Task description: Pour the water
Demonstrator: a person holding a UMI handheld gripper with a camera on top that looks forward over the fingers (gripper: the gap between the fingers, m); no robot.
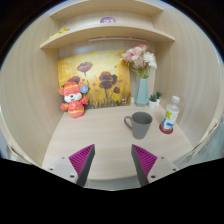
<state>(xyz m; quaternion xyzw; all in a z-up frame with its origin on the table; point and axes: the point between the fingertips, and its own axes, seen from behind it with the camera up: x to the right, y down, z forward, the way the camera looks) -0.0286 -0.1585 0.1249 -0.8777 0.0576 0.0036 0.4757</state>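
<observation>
Ahead of you sits a pale wooden desk alcove [110, 125], its flat top running from the fingers back to the rear wall, with light wood panels closing it in on both sides. Above it, a pale wooden shelf [105, 38] spans the alcove; something small and purplish lies on the higher ledge, too small to identify.

Against the back wall leans a yellow-orange painting of dark red poppies [95, 80], upright, touching the desk top. Just beside it on one side stands a pale blue vase holding pink and cream flowers [142, 75]. At the painting's other side sits an orange and red plush toy figure [73, 98], facing you.

Nearer to you, roughly mid-desk, stands a dark grey ceramic mug [140, 124], upright, handle turned toward the plush toy. Near it, further toward the side wall, stands a small clear plastic bottle with a white cap and red base [171, 113], upright and apart from the mug.

Your gripper [113, 163] hangs low at the desk's front edge, fingers spread wide and holding nothing; the magenta pads [81, 159] face each other across a bare gap. Mug and bottle both lie beyond the fingers, untouched.
</observation>
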